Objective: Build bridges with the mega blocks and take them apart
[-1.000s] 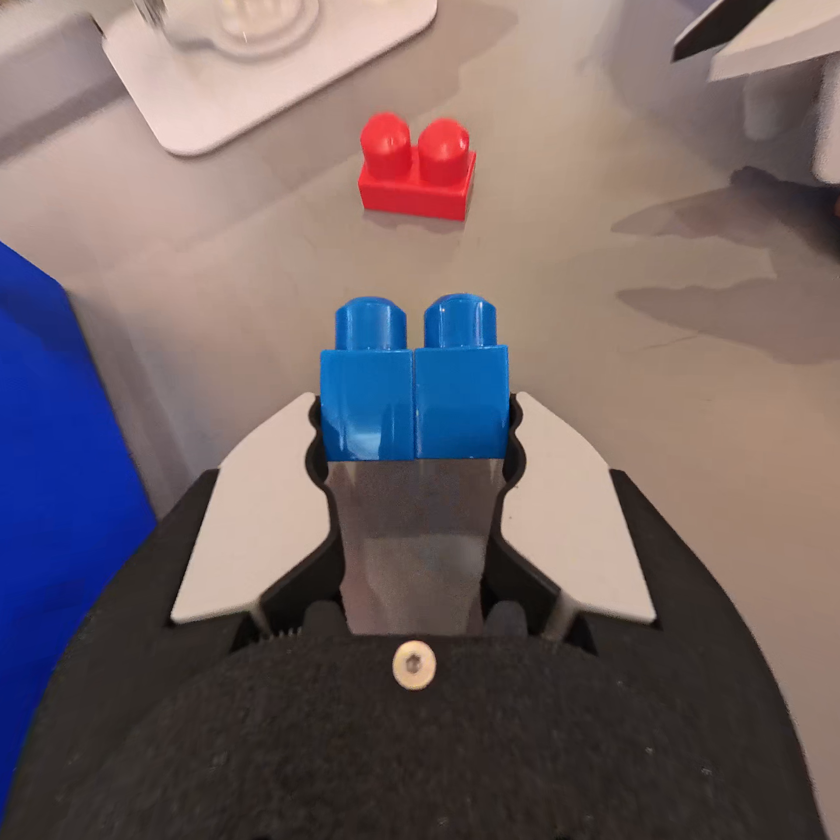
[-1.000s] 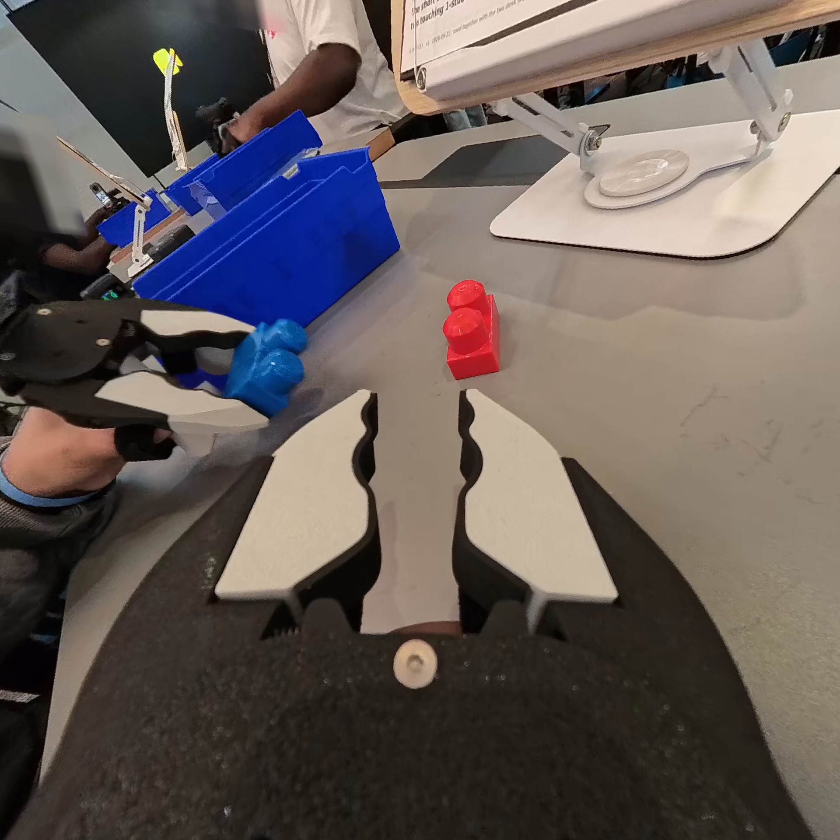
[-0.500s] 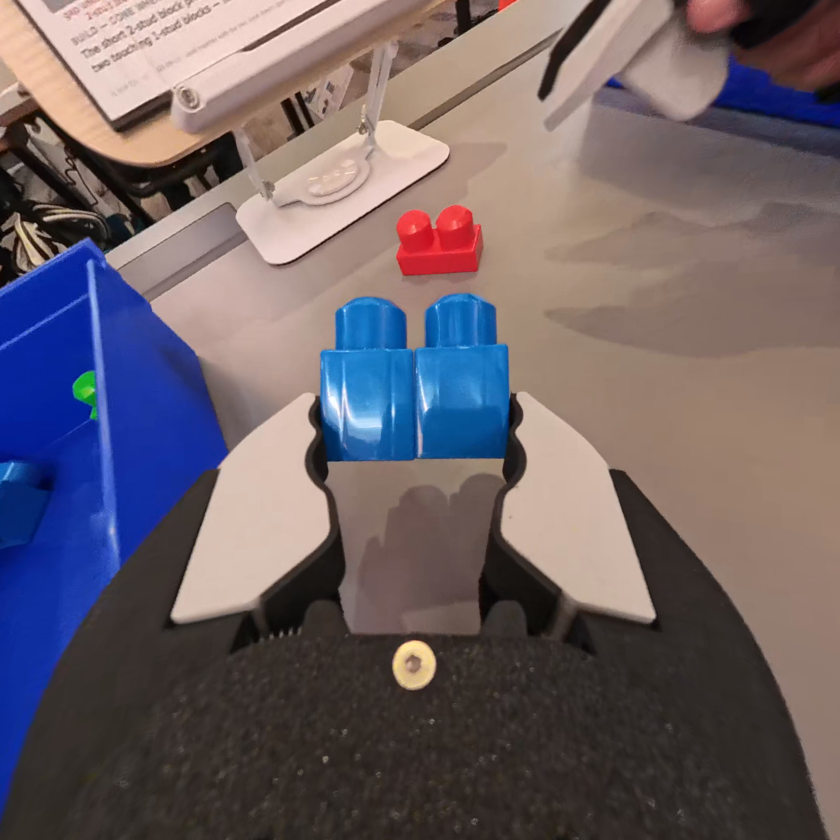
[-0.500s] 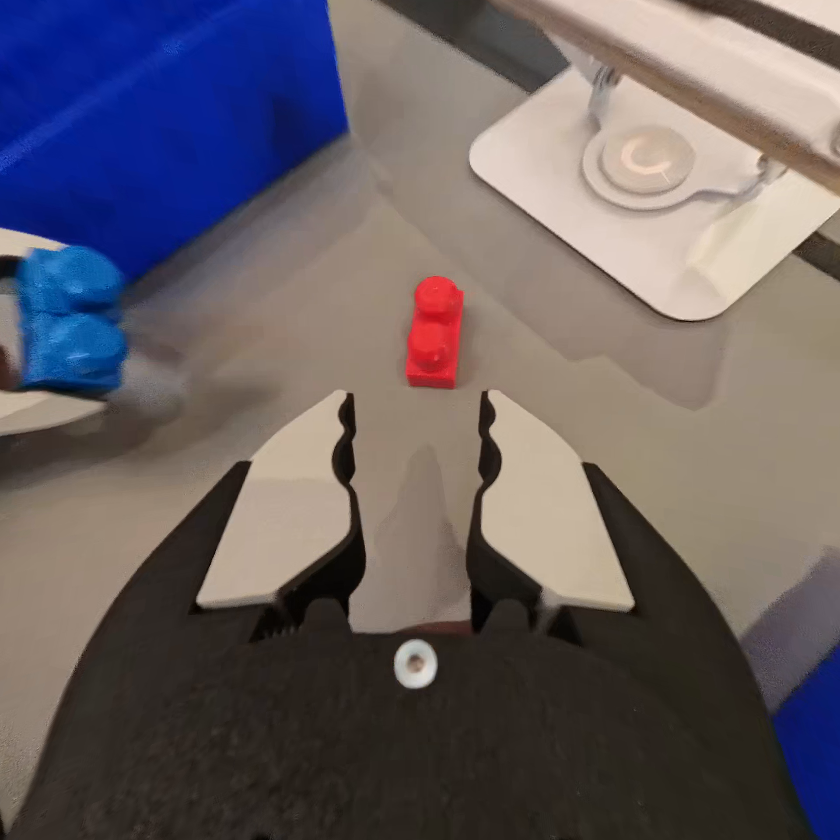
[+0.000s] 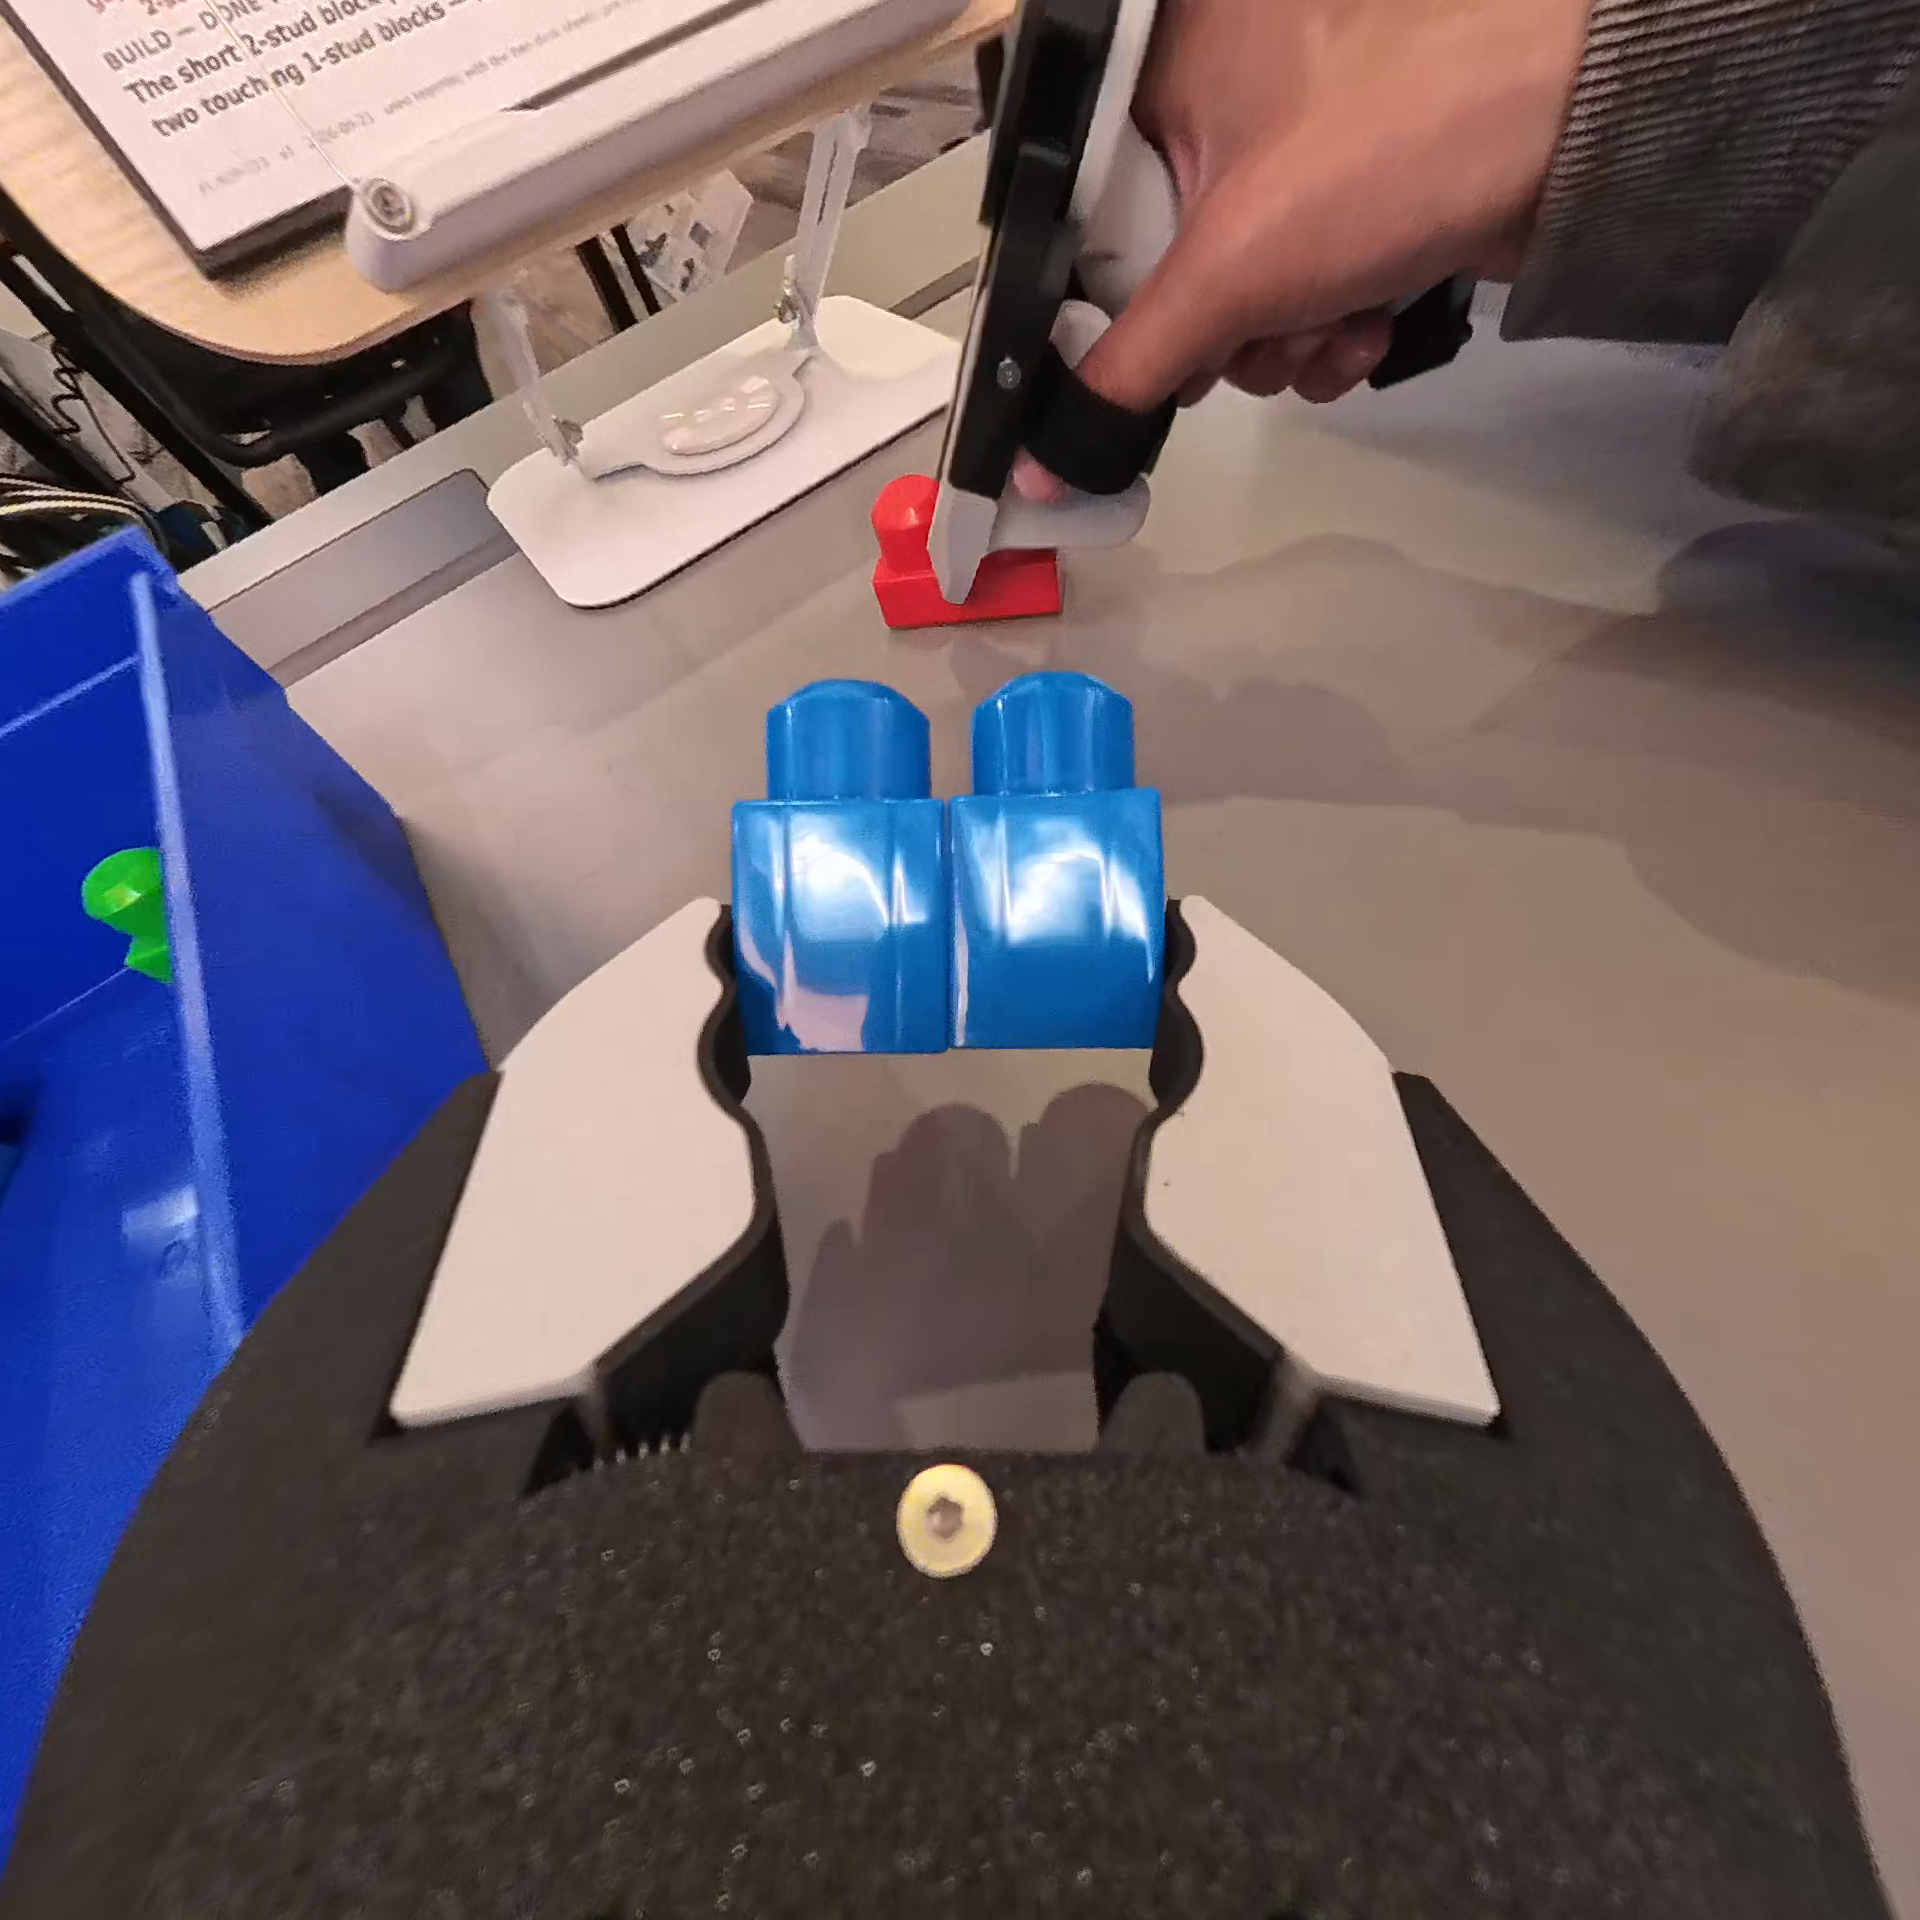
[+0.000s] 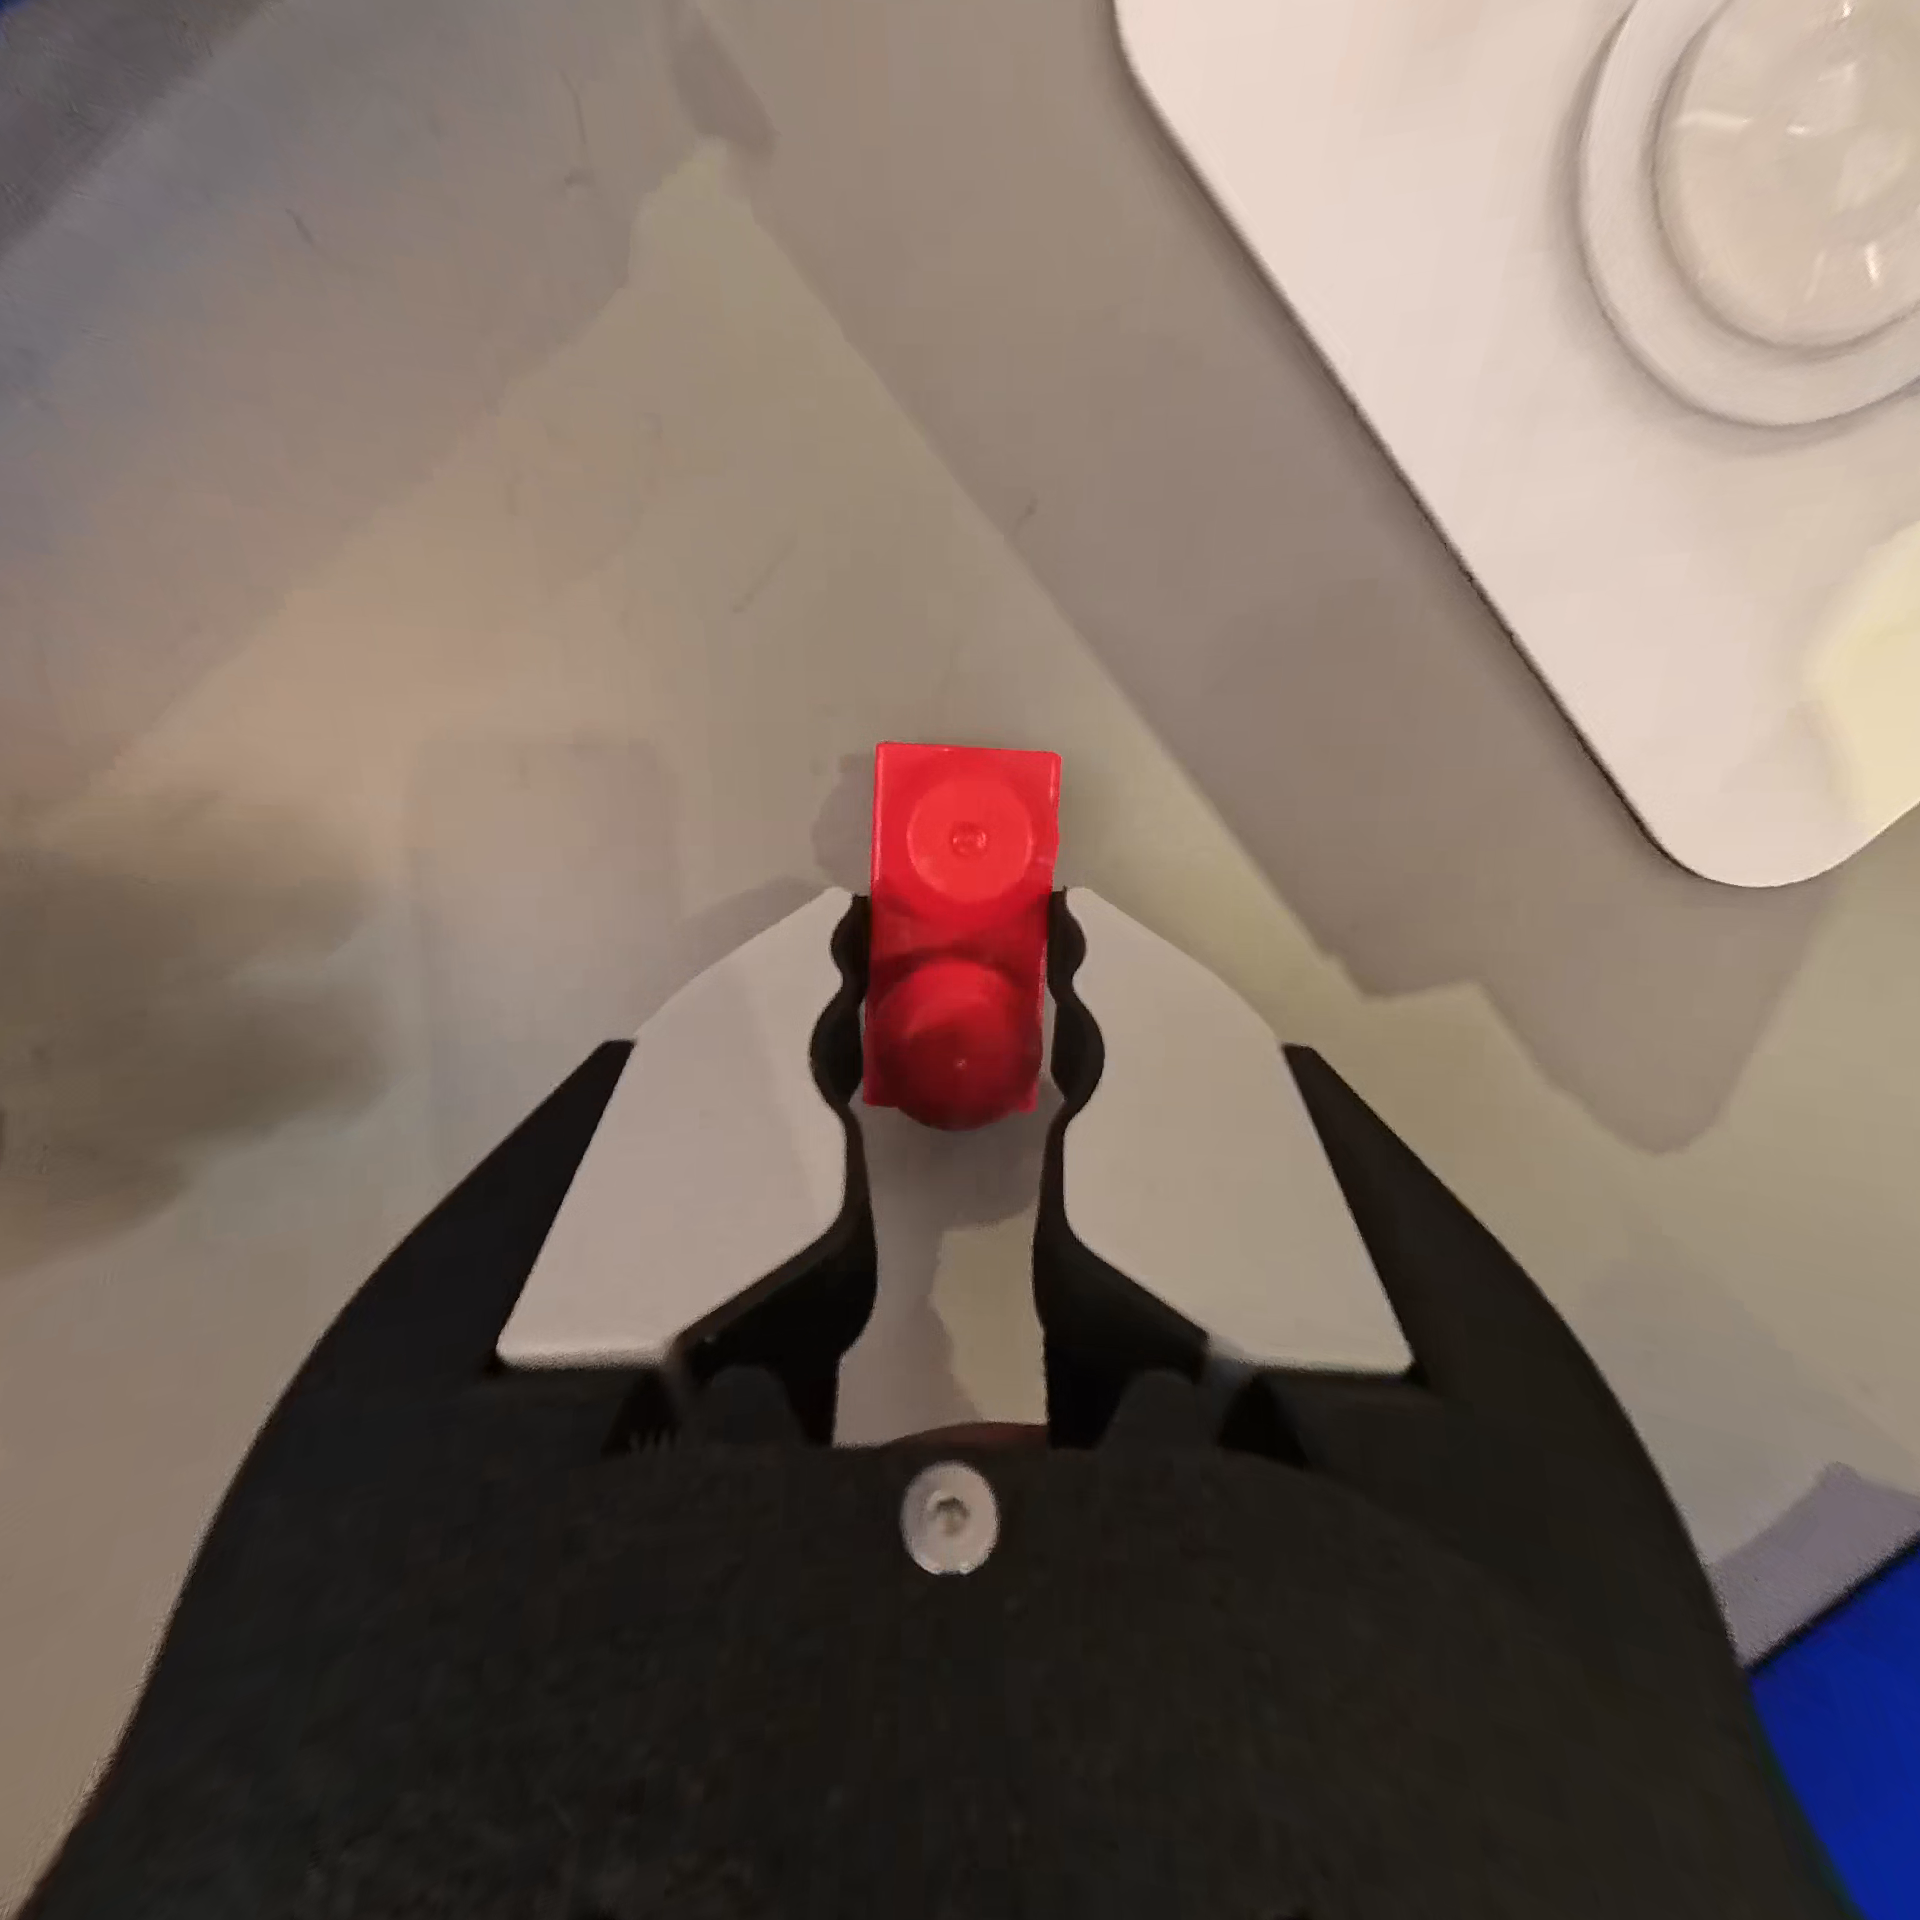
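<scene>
Left wrist view: blue bin point(image 5: 260, 987) at 9 o'clock holding a green piece point(image 5: 130, 904), white stand base point(image 5: 727, 457) at 11–12 o'clock on the grey desk point(image 5: 1455, 831), nothing between the blocks. The left gripper point(image 5: 948, 971) clamps two blue one-stud blocks point(image 5: 945, 925) side by side, studs pointing away, above the desk; the red two-stud block point(image 5: 997, 597) lies at 12 o'clock beyond them. A hand point(image 5: 1320, 197) brings the right gripper point(image 6: 958, 997) straight down onto the red block, its jaws narrow and touching both long sides of the block on the desk.
</scene>
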A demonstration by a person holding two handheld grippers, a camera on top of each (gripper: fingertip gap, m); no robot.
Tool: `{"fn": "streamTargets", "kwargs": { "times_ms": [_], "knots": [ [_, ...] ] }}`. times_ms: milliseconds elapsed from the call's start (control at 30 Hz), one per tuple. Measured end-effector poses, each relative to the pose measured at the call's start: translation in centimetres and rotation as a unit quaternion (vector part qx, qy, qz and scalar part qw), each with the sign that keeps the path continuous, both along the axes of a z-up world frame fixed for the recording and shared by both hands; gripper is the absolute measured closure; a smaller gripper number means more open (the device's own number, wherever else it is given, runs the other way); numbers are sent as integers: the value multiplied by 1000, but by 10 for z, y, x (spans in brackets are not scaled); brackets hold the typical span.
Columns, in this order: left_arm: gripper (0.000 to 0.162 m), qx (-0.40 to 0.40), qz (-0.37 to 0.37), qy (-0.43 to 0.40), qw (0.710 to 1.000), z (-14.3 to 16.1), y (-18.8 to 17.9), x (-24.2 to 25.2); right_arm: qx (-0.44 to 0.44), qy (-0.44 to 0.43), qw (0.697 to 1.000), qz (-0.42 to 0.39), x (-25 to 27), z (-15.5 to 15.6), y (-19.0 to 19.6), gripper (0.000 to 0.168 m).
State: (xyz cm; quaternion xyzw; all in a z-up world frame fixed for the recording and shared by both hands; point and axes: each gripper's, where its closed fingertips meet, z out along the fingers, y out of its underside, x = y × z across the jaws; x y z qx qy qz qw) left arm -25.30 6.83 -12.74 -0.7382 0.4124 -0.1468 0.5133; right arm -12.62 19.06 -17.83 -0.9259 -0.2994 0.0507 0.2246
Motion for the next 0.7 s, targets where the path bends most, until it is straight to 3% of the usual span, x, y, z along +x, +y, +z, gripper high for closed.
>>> {"fn": "streamTargets", "kwargs": {
  "times_ms": [33, 133, 267, 400, 533, 700],
  "knots": [
    [86, -2, -5, -4, 1000, 1, 1, 2, 11, 18, 1000, -1, 1, 8, 0, 136],
    [86, 1, -26, -18, 999, 10, 8, 14, 50, 120, 991, -4, 3, 45, -3, 136],
    [86, 23, -64, -49, 997, 33, 23, 45, 98, 277, 956, 3, 14, 104, -8, 135],
    [86, 83, -76, -72, 991, 61, 55, 74, 25, 383, 923, 6, 26, 139, -14, 136],
    [86, 164, -80, -70, 981, 76, 79, 99, -38, 417, 907, 35, 30, 164, -17, 136],
    [86, 197, -79, -52, 976, 70, 92, 117, -74, 384, 918, 64, 23, 172, -23, 136]
  ]
}}
